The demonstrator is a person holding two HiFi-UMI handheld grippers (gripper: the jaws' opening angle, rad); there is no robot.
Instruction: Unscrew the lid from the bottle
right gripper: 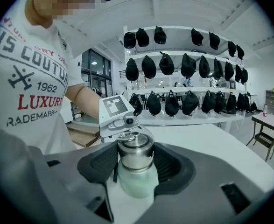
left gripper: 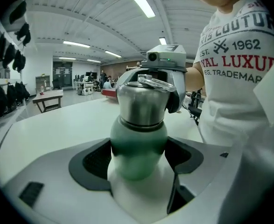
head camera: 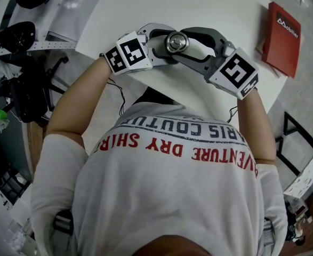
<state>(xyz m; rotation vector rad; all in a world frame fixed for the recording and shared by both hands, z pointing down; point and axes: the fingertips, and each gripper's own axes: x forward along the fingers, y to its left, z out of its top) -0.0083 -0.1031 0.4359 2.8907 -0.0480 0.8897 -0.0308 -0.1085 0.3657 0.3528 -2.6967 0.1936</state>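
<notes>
The bottle [left gripper: 137,146] has a green body and a shiny steel lid [right gripper: 135,150], and the lid is on. It stands up straight over the white bench [head camera: 199,4], near the edge closest to me. I cannot tell if its bottom rests on the bench.

My left gripper [left gripper: 139,164] has its jaws clamped on the green body, one dark pad on each side. My right gripper [right gripper: 136,164] comes from the other side, and its jaws are clamped on the steel lid, just above the line where steel meets green. The two grippers nearly touch each other around the bottle.

I think the step now is the twist. To do it well, I should hold the green body hard with the left jaws so that it does not spin. Then I should roll the right jaws around the lid's own middle line, not to one side. The steel looks smooth, so the pads could slip; I should squeeze firmly and turn slowly.

A red book [head camera: 281,36] lies at the right edge of the bench, well apart from my work.
</notes>
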